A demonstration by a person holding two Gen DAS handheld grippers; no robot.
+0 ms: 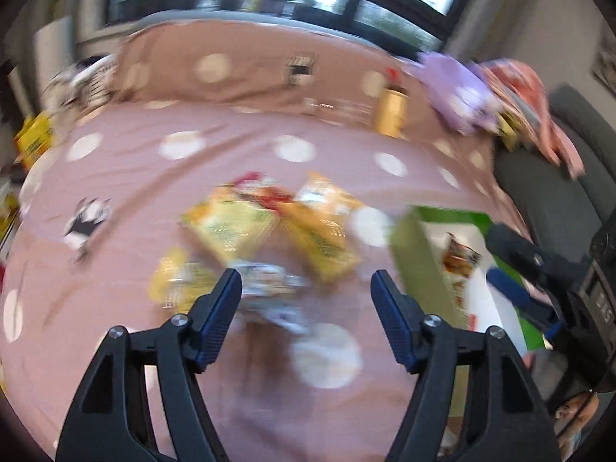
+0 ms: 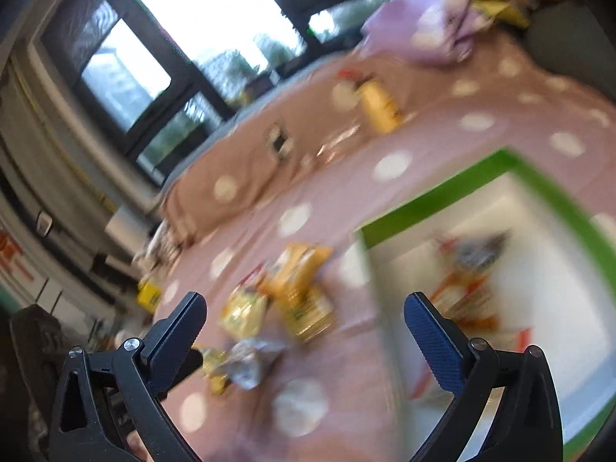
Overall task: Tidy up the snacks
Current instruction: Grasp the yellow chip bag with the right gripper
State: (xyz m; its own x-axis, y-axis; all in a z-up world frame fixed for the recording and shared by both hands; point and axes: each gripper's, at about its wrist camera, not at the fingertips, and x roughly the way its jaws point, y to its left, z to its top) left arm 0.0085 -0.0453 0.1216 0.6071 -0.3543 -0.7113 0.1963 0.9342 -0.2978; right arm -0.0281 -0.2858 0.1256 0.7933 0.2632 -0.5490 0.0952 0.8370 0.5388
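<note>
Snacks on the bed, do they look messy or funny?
Yes. Several yellow packets and a silvery one lie in a loose, crisscross heap on the spotted bedspread, outside the green box. Only a packet or so lies inside the box. The blur hides any damage.

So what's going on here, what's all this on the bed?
Someone is sorting snacks on a pink dotted bedspread with a handheld gripper in each hand. Both the left gripper and the right gripper have open jaws holding nothing. A green-rimmed box already holds at least one snack packet. Several yellow packets and a silvery one lie loose on the bedspread beside the box. The pictures are blurred, so labels cannot be read.
</note>
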